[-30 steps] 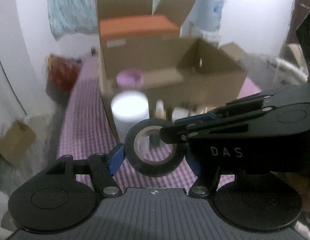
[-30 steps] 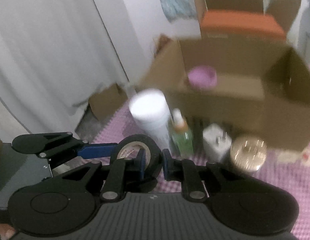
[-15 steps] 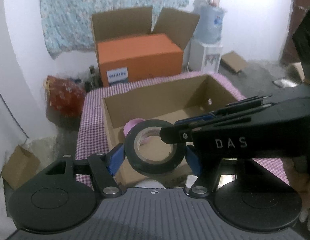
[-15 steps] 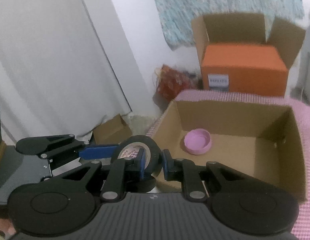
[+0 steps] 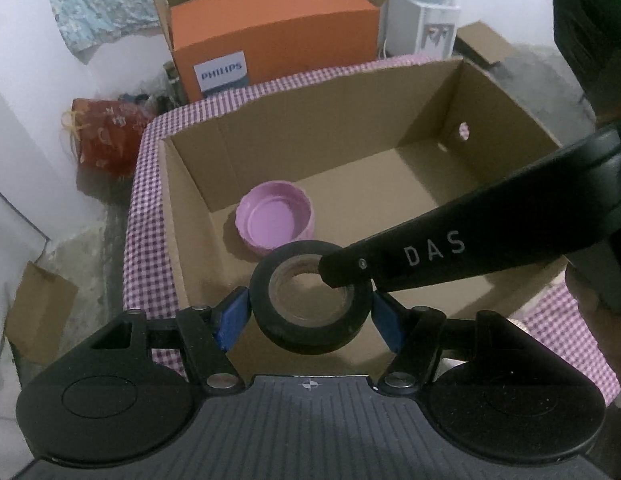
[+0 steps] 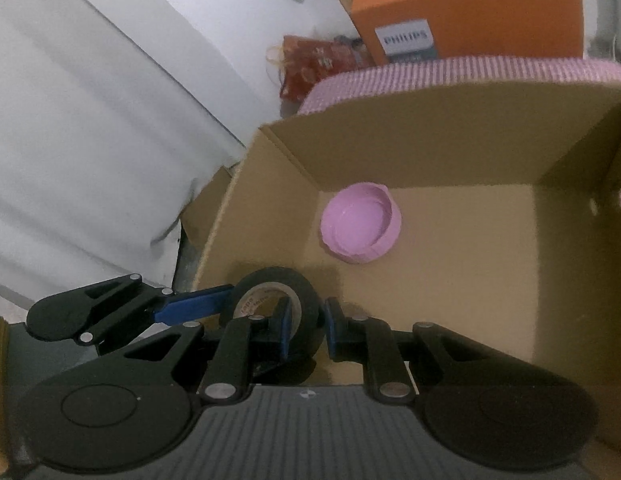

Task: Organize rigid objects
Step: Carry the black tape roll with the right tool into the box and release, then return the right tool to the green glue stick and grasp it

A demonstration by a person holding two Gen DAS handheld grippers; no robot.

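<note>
A black tape roll (image 5: pixel 310 338) hangs over the near part of an open cardboard box (image 5: pixel 310 132), and both grippers hold it. My left gripper (image 5: pixel 310 316) is shut on it, blue pads pressing the outer rim from both sides. My right gripper (image 6: pixel 306 324) is shut on the roll's wall (image 6: pixel 270 274), one finger inside the hole and one outside. In the left wrist view it reaches in from the right as a black arm (image 5: pixel 430 256). A pink lid (image 5: pixel 274 224) lies open side up on the box floor, at the far left (image 6: pixel 360 228).
The box (image 6: pixel 430 136) stands on a pink checked tablecloth (image 5: pixel 142 208). Behind the table are an orange Philips carton (image 5: pixel 270 28), a red bag (image 5: pixel 102 136) and a white water dispenser (image 5: pixel 422 20). A small cardboard box (image 5: pixel 38 316) is on the floor at left. A white curtain (image 6: pixel 90 140) hangs at left.
Both grippers have carried the tape roll forward from in front of the box to above its inside. The bottles and jars seen earlier have dropped out of view.
</note>
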